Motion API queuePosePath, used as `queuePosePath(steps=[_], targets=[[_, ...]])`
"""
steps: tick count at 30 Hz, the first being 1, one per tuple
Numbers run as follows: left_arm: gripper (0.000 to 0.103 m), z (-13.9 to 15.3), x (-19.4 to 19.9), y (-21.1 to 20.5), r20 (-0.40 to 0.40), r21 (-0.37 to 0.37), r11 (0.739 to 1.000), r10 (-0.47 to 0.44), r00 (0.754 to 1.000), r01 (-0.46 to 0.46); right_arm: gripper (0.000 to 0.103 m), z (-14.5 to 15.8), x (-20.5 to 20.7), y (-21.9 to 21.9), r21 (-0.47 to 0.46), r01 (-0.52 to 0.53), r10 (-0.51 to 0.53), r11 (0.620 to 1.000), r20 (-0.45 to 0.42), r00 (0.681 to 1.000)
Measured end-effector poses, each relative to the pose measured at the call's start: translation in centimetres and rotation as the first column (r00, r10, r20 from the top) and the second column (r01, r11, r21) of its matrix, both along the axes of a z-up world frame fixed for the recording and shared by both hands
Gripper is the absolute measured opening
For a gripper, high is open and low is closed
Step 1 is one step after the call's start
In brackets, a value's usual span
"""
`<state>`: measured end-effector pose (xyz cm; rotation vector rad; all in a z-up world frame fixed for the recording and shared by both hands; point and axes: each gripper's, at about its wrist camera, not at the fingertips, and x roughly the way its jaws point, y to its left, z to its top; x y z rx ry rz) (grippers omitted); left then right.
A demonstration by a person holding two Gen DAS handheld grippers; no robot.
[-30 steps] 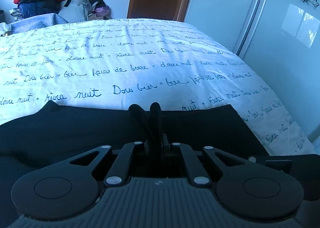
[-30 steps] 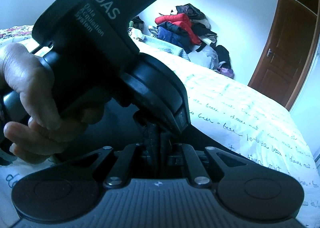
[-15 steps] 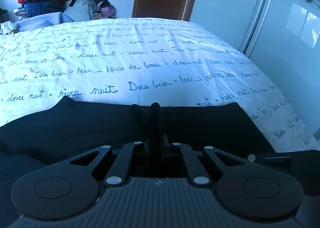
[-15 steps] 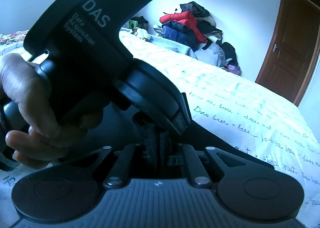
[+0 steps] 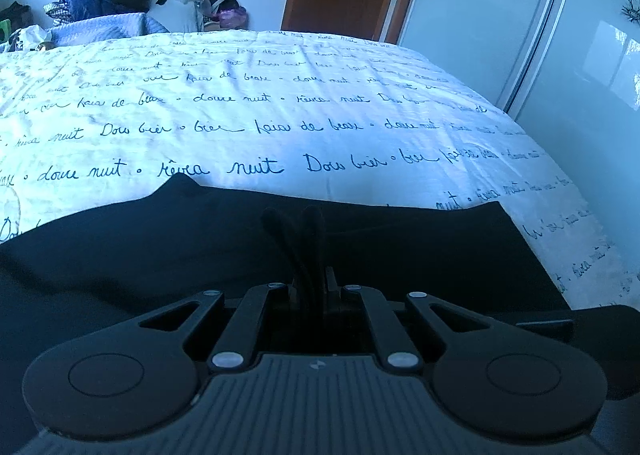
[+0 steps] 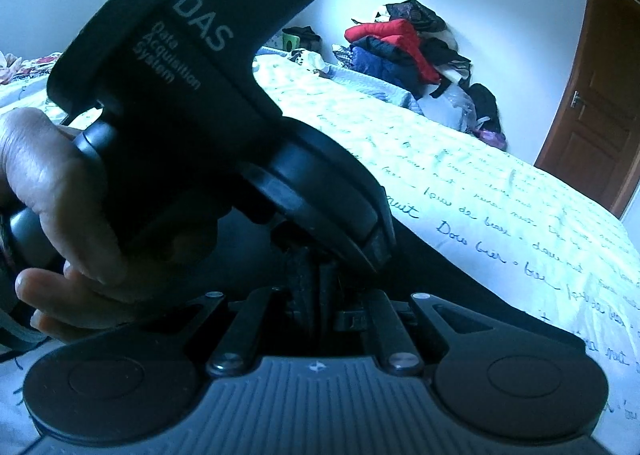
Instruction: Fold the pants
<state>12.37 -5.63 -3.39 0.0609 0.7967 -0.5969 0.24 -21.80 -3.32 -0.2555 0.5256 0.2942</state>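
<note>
left gripper (image 5: 298,215) first: its two slim black fingers are pressed together over the black pants (image 5: 160,247), and whether any cloth is pinched between them i cannot tell. the pants lie flat and matte along the near edge of the bed cover (image 5: 280,115), white, lightly creased, printed with looping script.

over to the right wrist view: right gripper (image 6: 316,267) is closed up too, tips hidden under the other tool's smooth dark housing, gripped by a hand (image 6: 60,223). the pants (image 6: 432,267) are a dark strip here.
</note>
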Motion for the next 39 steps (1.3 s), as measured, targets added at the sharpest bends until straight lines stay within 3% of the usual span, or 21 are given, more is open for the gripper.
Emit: queuePosePath(steps=[7,14,19,22,27,31,35,39], targets=[[0.012,0.3,0.9,0.1,0.024,0.009,1.0,-0.001,1.0,0.001,0.008,0.2,1.1,-0.6,0.011,0.01,-0.01,1.0,0.007,1.0],[0.014,-0.3,1.8,0.6,-0.017,0.002,1.0,0.013,1.0,-0.013,0.008,-0.5,2.3,-1.1,0.047,0.015,-0.013,0.999,-0.041,0.999],[0.023,-0.2,2.1,0.9,-0.004,0.009,0.999,0.037,0.999,-0.037,0.011,-0.3,1.6,-1.3,0.018,0.015,-0.014,1.0,-0.045,0.999],[0.023,-0.1,2.4,1.2,-0.018,-0.002,0.999,0.041,0.999,-0.041,0.018,-0.1,0.8,-1.4,0.004,0.011,-0.011,1.0,-0.052,0.999],[0.034,-0.1,2.5,1.7,-0.001,0.01,0.998,0.06,0.998,-0.06,0.045,0.7,-1.1,-1.8,0.024,-0.048,0.049,0.999,-0.057,0.997],[0.035,0.4,2.5,3.0,0.03,0.016,0.994,0.104,0.994,-0.104,0.045,2.6,-3.2,-2.9,0.115,-0.16,0.166,0.98,-0.041,0.985],[0.035,0.6,3.1,4.4,0.016,0.013,0.987,0.161,0.987,-0.161,0.045,3.2,-2.7,-4.4,0.171,-0.064,0.068,0.983,-0.017,0.998],[0.035,0.1,2.8,4.1,0.044,0.098,0.98,0.167,0.985,-0.171,0.045,1.2,-0.8,-4.1,0.142,0.006,0.007,0.99,-0.091,0.996]])
